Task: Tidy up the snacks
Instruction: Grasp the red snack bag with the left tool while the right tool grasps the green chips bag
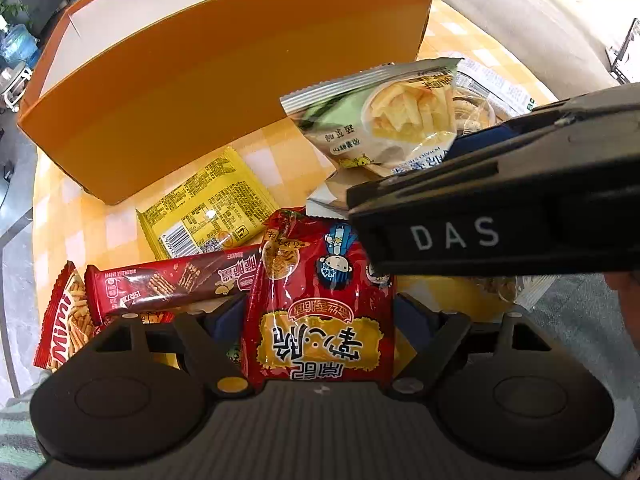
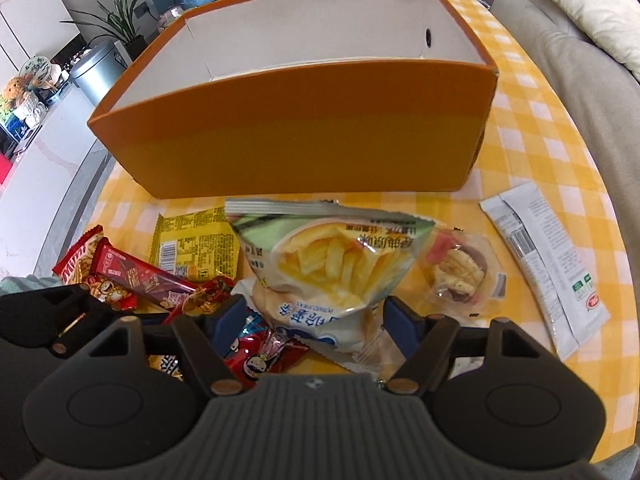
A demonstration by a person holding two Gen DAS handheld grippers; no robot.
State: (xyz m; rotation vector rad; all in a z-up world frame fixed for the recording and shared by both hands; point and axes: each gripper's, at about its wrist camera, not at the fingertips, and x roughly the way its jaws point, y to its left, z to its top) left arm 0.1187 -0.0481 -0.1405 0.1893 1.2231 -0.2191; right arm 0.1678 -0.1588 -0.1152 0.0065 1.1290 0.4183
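Showing orange box [image 2: 296, 136] open-topped, snack packets [image 2: 332, 264] lying outside

Both views are bright with even daylight, colours saturated and the yellow checked table [image 2: 532, 128] nearly washed out where the light falls hardest. Glare spots sit on the glossy wrappers, as on the red noodle packet [image 1: 320, 304] and the chip bag [image 2: 328, 264], while the near wall of the orange box [image 2: 296, 132] lies in soft shade. The fisheye bows straight edges and darkens the corners; the chip bag's top edge looks slightly smeared.
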